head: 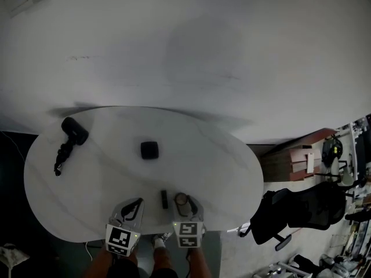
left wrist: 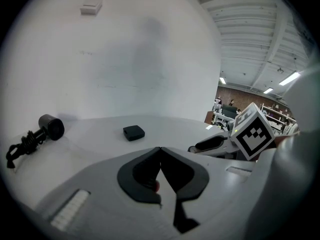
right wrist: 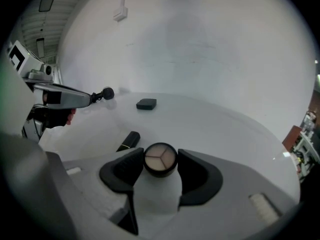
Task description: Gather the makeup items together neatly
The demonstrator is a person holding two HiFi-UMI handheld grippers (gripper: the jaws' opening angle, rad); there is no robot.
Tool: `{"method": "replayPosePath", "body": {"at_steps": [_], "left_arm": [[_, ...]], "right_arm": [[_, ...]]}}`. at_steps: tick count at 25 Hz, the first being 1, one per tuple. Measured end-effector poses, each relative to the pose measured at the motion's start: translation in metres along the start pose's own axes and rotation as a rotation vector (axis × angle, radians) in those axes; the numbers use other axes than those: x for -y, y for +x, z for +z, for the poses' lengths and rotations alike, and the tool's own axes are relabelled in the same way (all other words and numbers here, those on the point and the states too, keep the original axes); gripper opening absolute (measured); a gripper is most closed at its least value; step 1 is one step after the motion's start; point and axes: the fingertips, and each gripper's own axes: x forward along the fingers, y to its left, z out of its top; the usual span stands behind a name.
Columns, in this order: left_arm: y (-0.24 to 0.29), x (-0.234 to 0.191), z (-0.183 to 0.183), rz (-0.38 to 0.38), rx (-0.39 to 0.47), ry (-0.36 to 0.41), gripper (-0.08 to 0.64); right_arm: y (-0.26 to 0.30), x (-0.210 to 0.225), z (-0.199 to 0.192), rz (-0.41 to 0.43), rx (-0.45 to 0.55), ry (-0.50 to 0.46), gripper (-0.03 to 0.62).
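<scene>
- The right gripper (right wrist: 160, 154) has its jaws clamped on a round makeup pot (right wrist: 160, 161) with a three-part pale top, low over the near edge of the white oval desk (head: 87, 201)
- The left gripper (left wrist: 160, 150) has its jaws together, with nothing between them
- A black lipstick tube (head: 164, 199) lies just beside the pot, between the two grippers
- A small black square case (head: 149, 150) sits mid-desk, well apart from both
- A black cylinder with a twisted cord (head: 71, 135) lies near the desk's far left edge; what it is cannot be made out
- A black office chair (head: 295, 210) stands off the desk's right
- The person's forearms are cut off at the bottom of the head view
</scene>
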Motion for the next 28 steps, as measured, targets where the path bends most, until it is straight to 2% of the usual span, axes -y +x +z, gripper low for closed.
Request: {"method": "replayPosePath", "body": {"at_steps": [11, 28], "left_arm": [[0.002, 0.002, -0.011, 0.022, -0.011, -0.027, 0.011], [0.004, 0.005, -0.008, 0.027, -0.009, -0.026, 0.011]], "right_arm": [[0.007, 0.002, -0.006, 0.018, 0.012, 0.017, 0.216], [0.005, 0.004, -0.003, -0.013, 0.043, 0.038, 0.219]]}}
